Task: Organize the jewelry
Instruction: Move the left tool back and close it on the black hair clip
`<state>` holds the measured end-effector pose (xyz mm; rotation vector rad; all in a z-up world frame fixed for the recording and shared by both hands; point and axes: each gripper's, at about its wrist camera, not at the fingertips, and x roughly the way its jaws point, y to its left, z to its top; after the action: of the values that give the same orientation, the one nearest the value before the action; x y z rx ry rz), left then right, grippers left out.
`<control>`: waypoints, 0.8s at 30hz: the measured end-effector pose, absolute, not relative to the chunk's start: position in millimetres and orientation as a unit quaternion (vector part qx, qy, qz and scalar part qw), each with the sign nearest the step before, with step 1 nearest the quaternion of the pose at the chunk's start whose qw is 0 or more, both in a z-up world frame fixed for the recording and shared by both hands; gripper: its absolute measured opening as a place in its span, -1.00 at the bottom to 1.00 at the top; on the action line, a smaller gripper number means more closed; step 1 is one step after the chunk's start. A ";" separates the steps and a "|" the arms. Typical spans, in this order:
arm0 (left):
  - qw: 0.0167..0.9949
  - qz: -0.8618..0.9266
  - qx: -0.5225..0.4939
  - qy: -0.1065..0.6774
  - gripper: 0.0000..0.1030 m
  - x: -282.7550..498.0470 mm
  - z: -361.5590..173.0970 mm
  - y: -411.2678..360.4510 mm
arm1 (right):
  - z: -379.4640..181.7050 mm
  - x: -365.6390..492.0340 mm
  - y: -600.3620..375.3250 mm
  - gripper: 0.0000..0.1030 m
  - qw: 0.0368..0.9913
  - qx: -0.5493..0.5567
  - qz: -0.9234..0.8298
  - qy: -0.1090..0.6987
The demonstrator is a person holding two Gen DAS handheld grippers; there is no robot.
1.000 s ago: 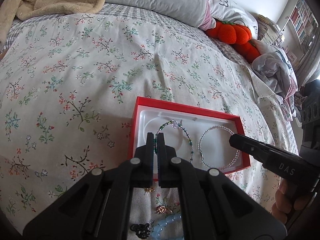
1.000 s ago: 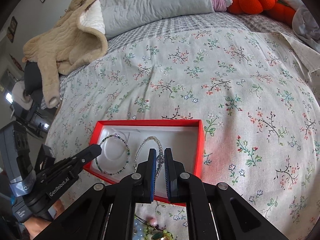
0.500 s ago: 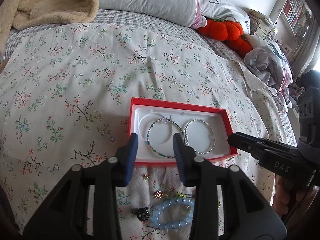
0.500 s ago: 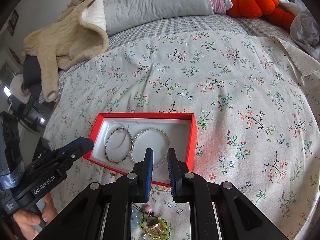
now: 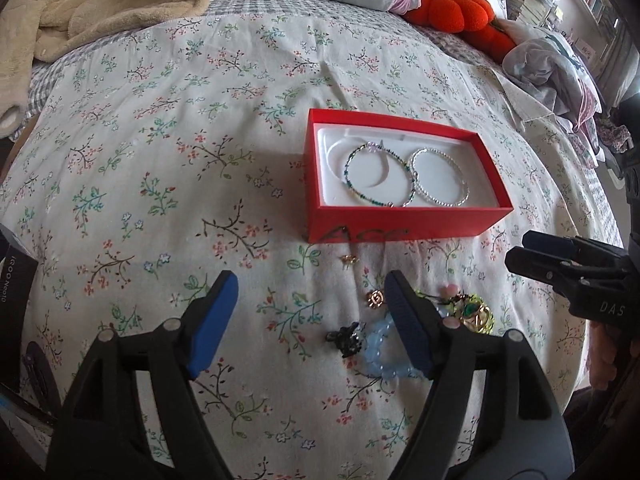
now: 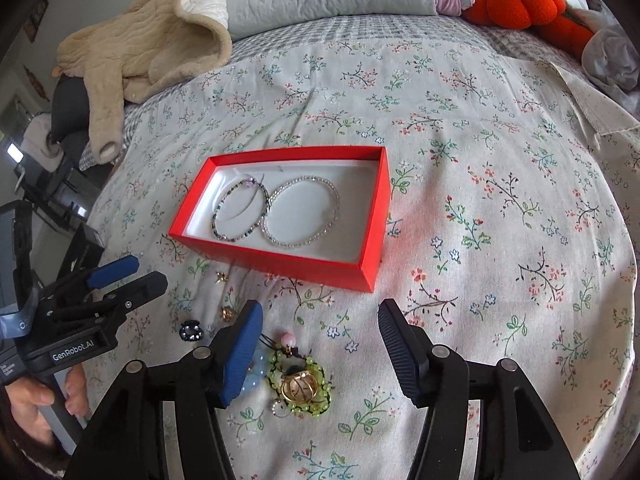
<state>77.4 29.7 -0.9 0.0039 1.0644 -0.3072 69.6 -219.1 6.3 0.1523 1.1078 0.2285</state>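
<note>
Both grippers, left [image 5: 308,320] and right [image 6: 318,344], hang spread and empty over loose trinkets [image 6: 300,384] near the bed's [image 6: 500,160] front edge, ready to fill the red box [image 6: 280,258] holding two bracelets [image 6: 300,210].

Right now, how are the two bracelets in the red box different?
The left bracelet has dark green and teal beads with one purple bead; the right bracelet is all silvery and clear. The left one looks thinner. Both are round, lie flat in the red box and touch.

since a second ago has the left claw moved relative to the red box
Yes. The left claw has pulled back from over the red box toward the camera side, and opened.
</note>
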 end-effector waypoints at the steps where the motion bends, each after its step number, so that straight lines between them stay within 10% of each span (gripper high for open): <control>1: 0.849 -0.143 0.006 0.508 0.49 74.9 -3.0 32.1 | 3.8 67.6 -219.4 0.19 0.840 0.070 0.108 0.528; 24: 0.814 -0.143 0.041 0.562 0.50 43.1 -35.4 40.3 | -19.0 30.7 -217.3 0.09 0.811 0.067 0.110 0.571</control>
<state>43.1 40.3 -35.4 0.0879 1.2002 -0.3044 30.7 -217.3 -19.0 0.1436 1.2209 0.2341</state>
